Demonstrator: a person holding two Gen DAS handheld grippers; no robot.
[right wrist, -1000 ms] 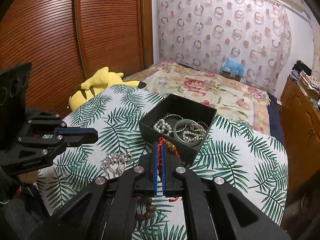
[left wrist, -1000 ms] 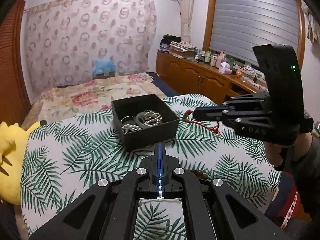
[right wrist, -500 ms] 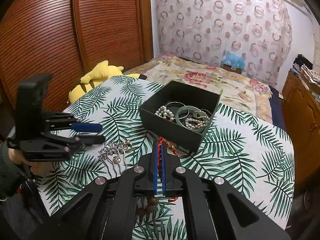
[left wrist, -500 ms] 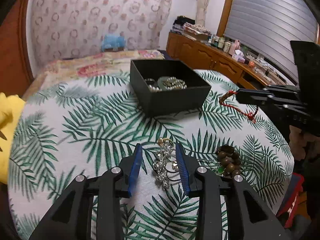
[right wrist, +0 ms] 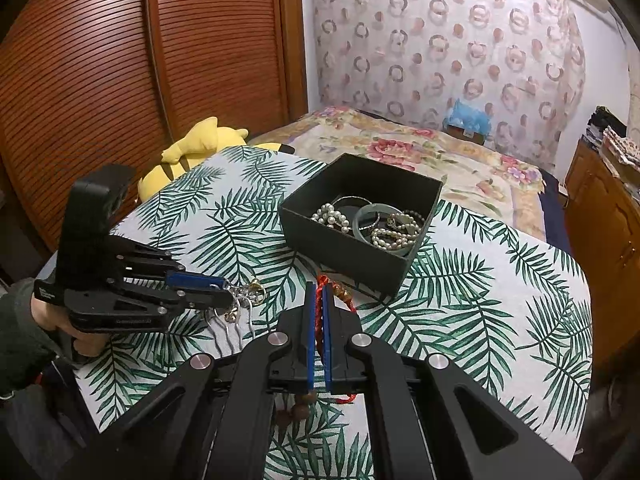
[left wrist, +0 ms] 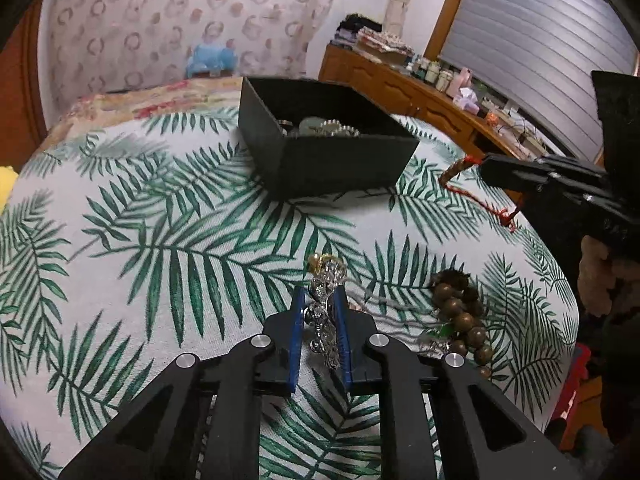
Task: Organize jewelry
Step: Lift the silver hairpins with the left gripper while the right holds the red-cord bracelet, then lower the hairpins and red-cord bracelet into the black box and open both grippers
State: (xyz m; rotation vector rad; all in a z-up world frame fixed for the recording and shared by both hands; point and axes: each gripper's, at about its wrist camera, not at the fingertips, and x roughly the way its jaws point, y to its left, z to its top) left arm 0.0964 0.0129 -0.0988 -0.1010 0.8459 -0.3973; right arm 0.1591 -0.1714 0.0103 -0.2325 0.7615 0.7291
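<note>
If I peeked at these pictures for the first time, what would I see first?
Probably the black box in the middle of the leafy tablecloth, full of pearl strands and bangles. Next, the left gripper with its blue fingers closed around a sparkly silver hair comb near the table's front edge, while the right gripper pinches a red cord bracelet just in front of the box.
</note>
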